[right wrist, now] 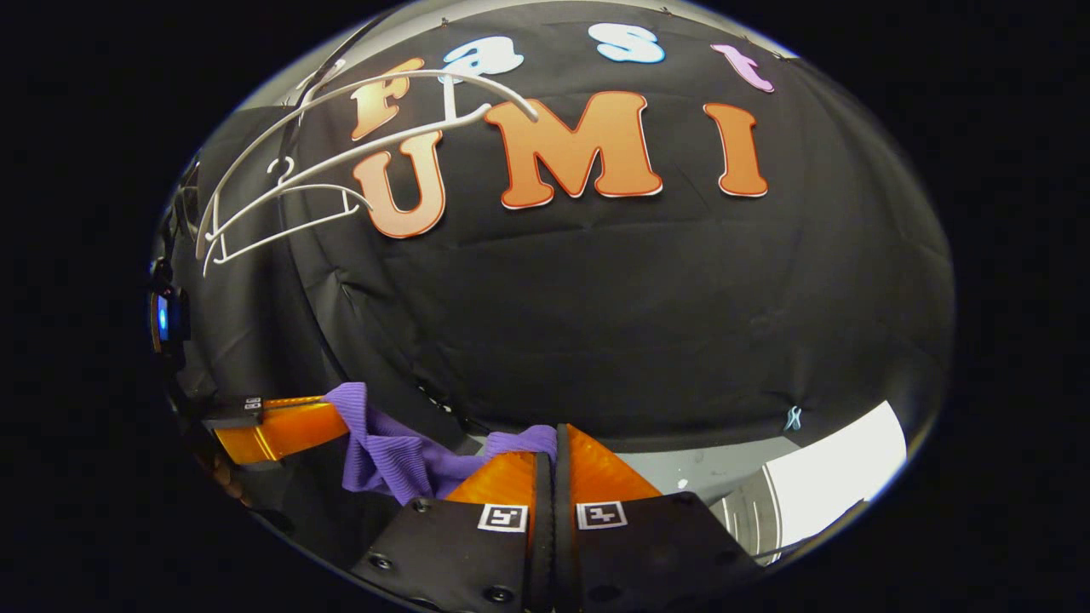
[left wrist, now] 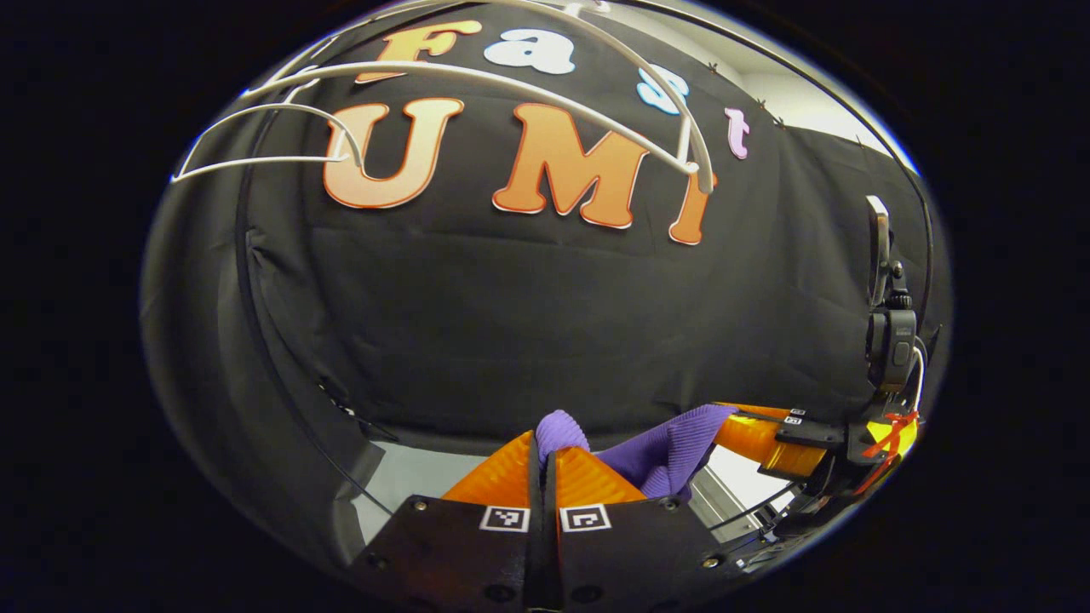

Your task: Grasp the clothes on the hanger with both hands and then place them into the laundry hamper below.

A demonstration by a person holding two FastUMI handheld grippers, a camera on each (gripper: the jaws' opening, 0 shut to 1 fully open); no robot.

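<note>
Cloth point(left wrist: 664, 451), purple and ribbed, hangs between the two grippers in the left gripper view. We find the left gripper point(left wrist: 543, 460) closed on one end of it, a small fold bulging above the fingertips, both fingers pressed together on the fabric. From there the cloth runs right to the right gripper point(left wrist: 766, 438), which sits low at the right edge and also has it pinched. Above, white hangers point(left wrist: 477, 81) hang bare near the top of the wall, well apart from the cloth. A strip of pale floor point(left wrist: 417, 477) shows below the wall.

In the right gripper view we note the right gripper point(right wrist: 553, 464) clamped on the cloth point(right wrist: 392, 455), a purple edge showing just left of its fingertips. The cloth sags leftward to the left gripper point(right wrist: 298, 426), which grips its far end. The hangers point(right wrist: 281, 191) sit at upper left, empty. Pale floor point(right wrist: 817, 477) lies at lower right. We cannot make out a hamper.
</note>
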